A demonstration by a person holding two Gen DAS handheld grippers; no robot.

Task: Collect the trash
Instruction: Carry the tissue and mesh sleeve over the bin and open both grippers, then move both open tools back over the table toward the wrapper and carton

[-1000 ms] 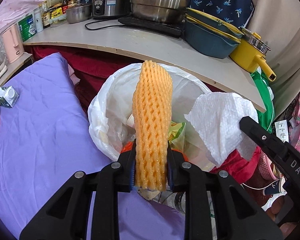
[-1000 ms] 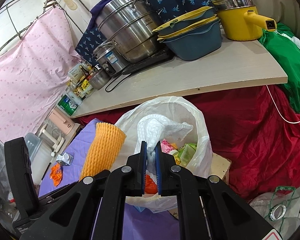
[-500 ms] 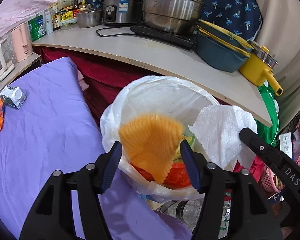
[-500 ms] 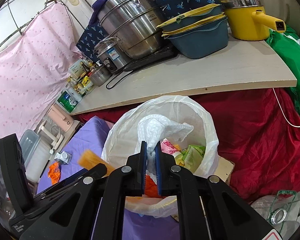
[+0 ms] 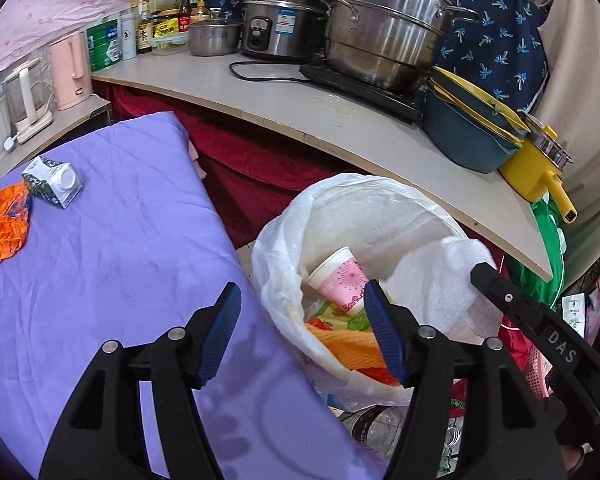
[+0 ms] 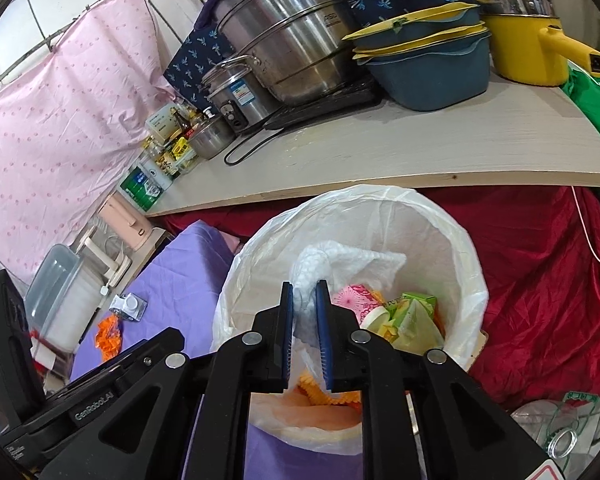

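Note:
A bin lined with a white plastic bag (image 5: pixel 340 216) (image 6: pixel 456 248) stands beside the purple-covered surface (image 5: pixel 100 280). The orange foam net (image 5: pixel 352 346) (image 6: pixel 320 394) lies inside it with a pink paper cup (image 5: pixel 342 280) and green wrappers (image 6: pixel 414 320). My left gripper (image 5: pixel 300 336) is open and empty over the bin's near rim. My right gripper (image 6: pixel 305 308) is shut on a white paper towel (image 6: pixel 340 260) (image 5: pixel 432 280), held over the bin. An orange wrapper (image 5: pixel 10 220) and a small carton (image 5: pixel 54 186) lie on the purple surface.
A wooden counter (image 5: pixel 340 120) behind the bin carries steel pots (image 5: pixel 384 28), a rice cooker (image 5: pixel 284 24), blue basins (image 5: pixel 468 128) and a yellow pot (image 5: pixel 536 164). Red cloth (image 6: pixel 540 280) hangs below it. Plastic bottles (image 5: pixel 380 424) lie on the floor.
My left gripper opened and the orange foam net dropped into the bin. The left gripper then pulled back toward the purple surface. The right gripper still holds the paper towel.

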